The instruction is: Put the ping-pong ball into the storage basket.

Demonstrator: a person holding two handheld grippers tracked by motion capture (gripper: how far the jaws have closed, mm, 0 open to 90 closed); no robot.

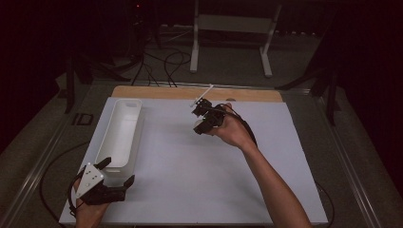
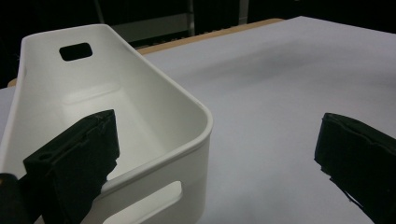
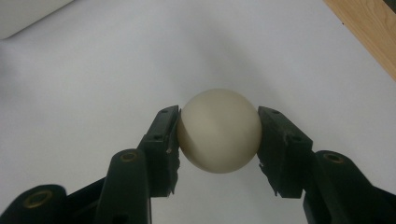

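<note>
Two grippers over a white mat (image 1: 199,161): high view, right gripper (image 1: 203,124) raised mid-table, left gripper (image 1: 116,172) beside a white bin (image 1: 124,130). Left gripper view: jaws wide apart, one above the bin (image 2: 140,88). Right gripper view: pads clamp a cream ball (image 3: 218,130).

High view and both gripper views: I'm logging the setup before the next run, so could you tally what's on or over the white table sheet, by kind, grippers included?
Balls: 1, cream ball, clamped in the right gripper
Bins: 1, white bin, nothing visible inside
Grippers: 2, the right one and the left gripper, jaws apart at the bin's near end
Total: 4
</note>
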